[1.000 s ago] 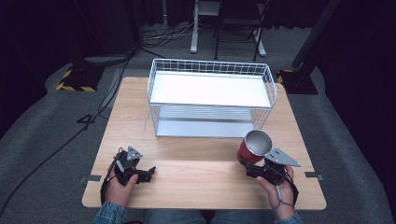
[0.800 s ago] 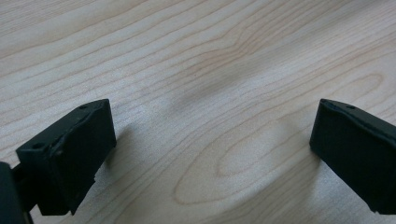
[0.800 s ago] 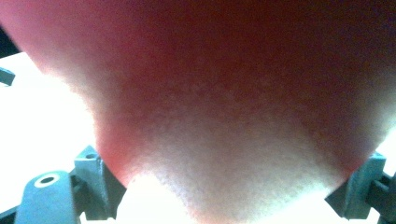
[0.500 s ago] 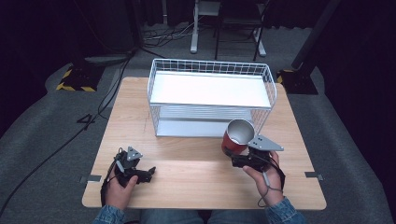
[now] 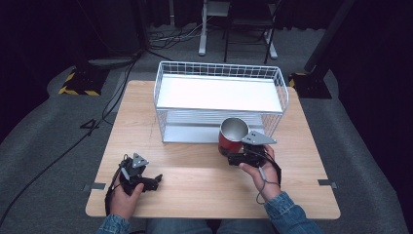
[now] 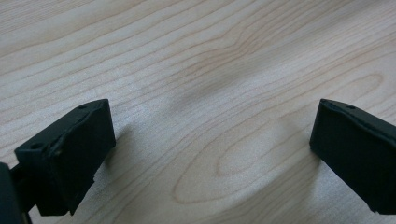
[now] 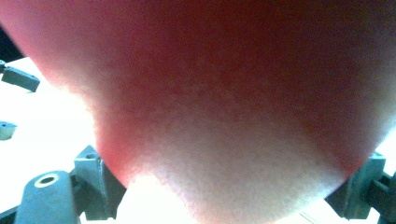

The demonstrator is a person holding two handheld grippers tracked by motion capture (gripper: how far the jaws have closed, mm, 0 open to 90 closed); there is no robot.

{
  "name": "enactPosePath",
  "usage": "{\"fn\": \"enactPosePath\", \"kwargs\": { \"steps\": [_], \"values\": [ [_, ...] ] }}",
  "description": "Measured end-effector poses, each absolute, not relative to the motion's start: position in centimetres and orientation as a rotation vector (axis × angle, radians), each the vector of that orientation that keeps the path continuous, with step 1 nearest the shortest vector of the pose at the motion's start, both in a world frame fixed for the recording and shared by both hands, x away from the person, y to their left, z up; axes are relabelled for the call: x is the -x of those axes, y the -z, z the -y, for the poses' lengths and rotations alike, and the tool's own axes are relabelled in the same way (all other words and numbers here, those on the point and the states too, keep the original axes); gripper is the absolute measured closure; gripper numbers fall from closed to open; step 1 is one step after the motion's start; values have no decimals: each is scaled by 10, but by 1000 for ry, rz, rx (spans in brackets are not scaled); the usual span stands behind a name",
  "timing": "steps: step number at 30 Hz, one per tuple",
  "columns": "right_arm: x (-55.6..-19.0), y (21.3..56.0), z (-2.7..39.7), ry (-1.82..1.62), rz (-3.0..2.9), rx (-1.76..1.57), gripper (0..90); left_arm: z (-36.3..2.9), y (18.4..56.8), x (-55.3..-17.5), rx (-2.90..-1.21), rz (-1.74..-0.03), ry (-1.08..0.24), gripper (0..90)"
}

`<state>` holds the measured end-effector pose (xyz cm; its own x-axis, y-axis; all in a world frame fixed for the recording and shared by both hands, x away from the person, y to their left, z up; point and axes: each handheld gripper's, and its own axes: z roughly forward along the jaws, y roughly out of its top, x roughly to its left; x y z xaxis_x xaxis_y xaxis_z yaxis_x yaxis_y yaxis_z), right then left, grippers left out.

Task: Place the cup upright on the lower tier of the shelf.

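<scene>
High view: my right gripper [image 5: 233, 157] clamped on red metal cup [image 5: 232, 136], held just before wire rack [image 5: 220, 73]; left gripper [image 5: 152, 182] low over table [image 5: 195, 170]; left gripper view: jaws wide apart over bare wood; right gripper view: cup [image 7: 224, 93] close between jaws.

Readable markings: none.

No text, label, brand, number or sign can be read on the red cup [image 5: 232, 137], on the white wire rack [image 5: 220, 92] or on the wooden table [image 5: 195, 165]. The black-and-yellow hazard stripes [image 5: 77, 90] on a stand base on the floor at far left are a pattern only and carry no lettering.
</scene>
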<state>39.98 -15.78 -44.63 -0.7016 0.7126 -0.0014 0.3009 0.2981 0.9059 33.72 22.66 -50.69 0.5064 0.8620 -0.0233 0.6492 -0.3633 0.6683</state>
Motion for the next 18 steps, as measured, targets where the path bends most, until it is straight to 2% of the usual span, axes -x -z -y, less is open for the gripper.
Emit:
{"fn": "enactPosePath", "kwargs": {
  "steps": [18],
  "values": [
    [-439, 465, 140, -1335, -2172, -962, 165, -227, 507, -337, -2129, -1232, -439, 3]
  ]
}}
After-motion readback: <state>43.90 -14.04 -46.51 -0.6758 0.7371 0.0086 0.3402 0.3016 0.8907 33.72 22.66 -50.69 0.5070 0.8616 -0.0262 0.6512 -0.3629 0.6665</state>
